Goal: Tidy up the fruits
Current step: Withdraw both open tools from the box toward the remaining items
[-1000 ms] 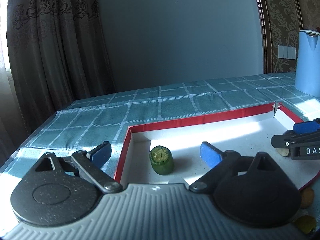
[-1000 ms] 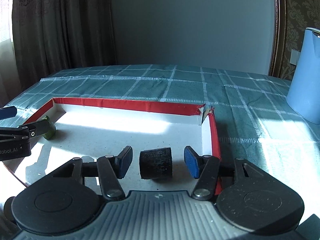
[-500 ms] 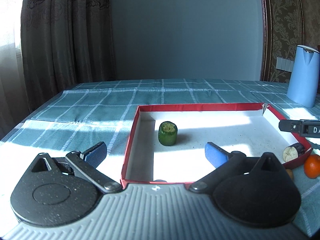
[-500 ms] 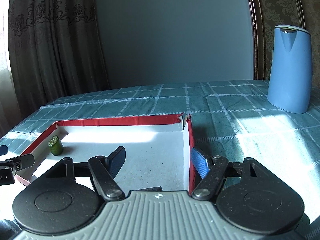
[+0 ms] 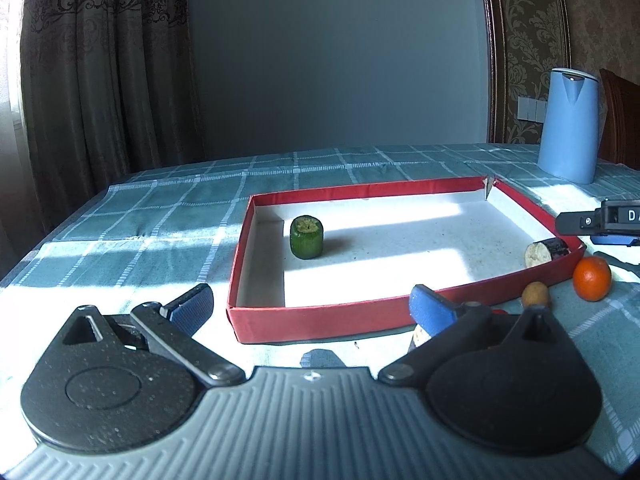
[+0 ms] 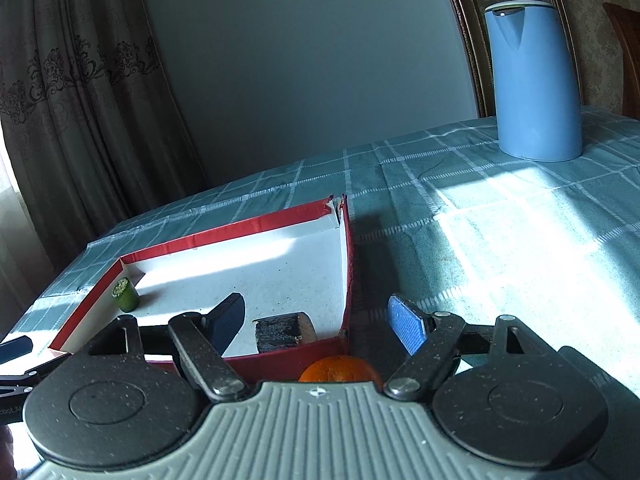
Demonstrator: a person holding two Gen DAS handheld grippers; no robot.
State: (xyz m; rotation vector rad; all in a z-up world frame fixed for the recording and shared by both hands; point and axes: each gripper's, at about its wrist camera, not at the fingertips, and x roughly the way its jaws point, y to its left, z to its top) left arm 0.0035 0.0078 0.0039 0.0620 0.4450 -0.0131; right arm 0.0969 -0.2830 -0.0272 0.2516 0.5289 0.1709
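your right tongs (image 6: pixel 316 322) are spreading, nothing pinched between the blue pads; the left pad sits over the tray floor, the right pad outside its wall. just ahead of them the dark-skinned cut eggplant chunk (image 6: pixel 285 331) lies on its side in the near right corner of the shallow red cardboard tray with a white floor (image 6: pixel 349 256), long axis across your view. the round orange tangerine (image 6: pixel 339 369) rests on the checked teal bench (image 6: pixel 500 248) outside that wall, right under the tongs. your left tongs (image 5: pixel 310 304) stand released and empty, short of the tray. the green cucumber stub (image 5: pixel 306 237) stands upright, cut face up, near the tray's far left corner.
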